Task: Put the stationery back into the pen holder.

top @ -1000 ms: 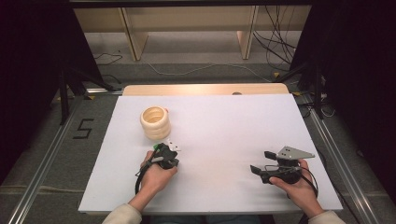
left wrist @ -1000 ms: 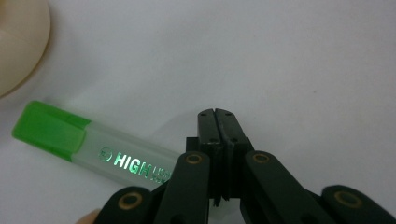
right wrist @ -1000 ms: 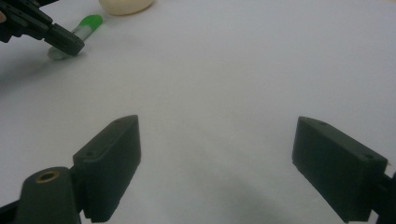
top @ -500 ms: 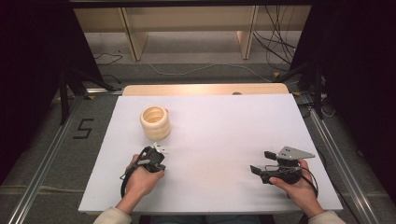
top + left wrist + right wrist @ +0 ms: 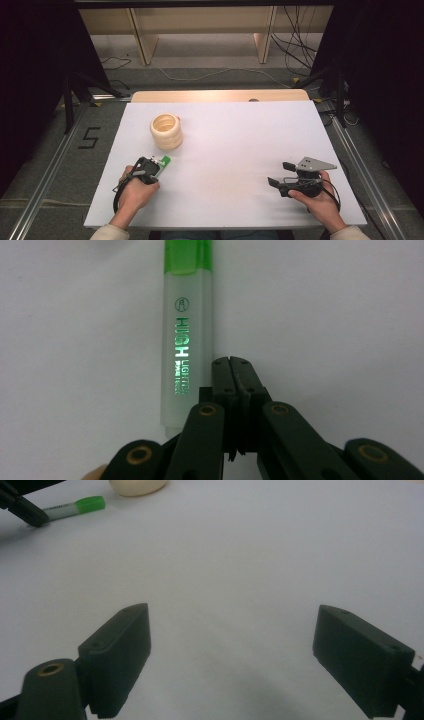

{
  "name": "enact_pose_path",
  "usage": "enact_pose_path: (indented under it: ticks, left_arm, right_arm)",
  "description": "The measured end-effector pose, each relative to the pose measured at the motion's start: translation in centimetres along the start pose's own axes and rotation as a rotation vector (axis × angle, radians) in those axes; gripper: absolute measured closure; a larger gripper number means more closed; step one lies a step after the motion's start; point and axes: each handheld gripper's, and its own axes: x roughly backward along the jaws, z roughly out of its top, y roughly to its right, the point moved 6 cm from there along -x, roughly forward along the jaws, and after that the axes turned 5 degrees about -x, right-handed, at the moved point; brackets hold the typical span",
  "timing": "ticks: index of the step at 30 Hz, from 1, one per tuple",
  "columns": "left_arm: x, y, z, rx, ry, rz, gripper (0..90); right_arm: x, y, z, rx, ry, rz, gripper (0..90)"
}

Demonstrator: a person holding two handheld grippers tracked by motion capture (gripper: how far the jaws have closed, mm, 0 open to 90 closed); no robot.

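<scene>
Left hand-held gripper (image 5: 230, 362): jaws together, gripping nothing | translucent green-capped plastic highlighter (image 5: 187, 335) lying on white desk (image 5: 240, 145), touching jaws' left side, long axis parallel | right hand-held gripper (image 5: 230, 660): jaws apart, sitting farther off.

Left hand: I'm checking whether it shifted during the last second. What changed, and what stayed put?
The left gripper, jaws shut beside the green highlighter and not on it, moved toward the table's left edge. The right gripper kept its place, jaws open and empty. The wooden cup stayed put.
</scene>
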Motion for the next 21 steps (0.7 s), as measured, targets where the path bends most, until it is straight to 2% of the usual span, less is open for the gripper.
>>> enact_pose_path:
  ticks: [1, 8, 18, 21]
  left_arm:
    - [-0.08, -0.28, -0.02, 0.002, -0.004, 0.015, 89.6]
    - [-0.21, -0.51, 0.00, -0.012, -0.012, 0.027, 89.6]
    - [-0.21, -0.72, 0.00, -0.026, -0.012, 0.019, 89.4]
    - [-0.16, -0.66, 0.02, -0.032, -0.007, 0.014, 86.2]
  right_arm:
    - [-0.02, 0.00, 0.00, -0.001, -0.001, 0.000, 16.5]
    - [-0.02, 0.01, 0.01, 0.001, 0.000, 0.001, 16.5]
    - [-0.07, 0.00, 0.02, 0.002, 0.001, 0.003, 16.5]
    - [-0.07, -0.01, 0.02, 0.003, 0.000, 0.004, 16.5]
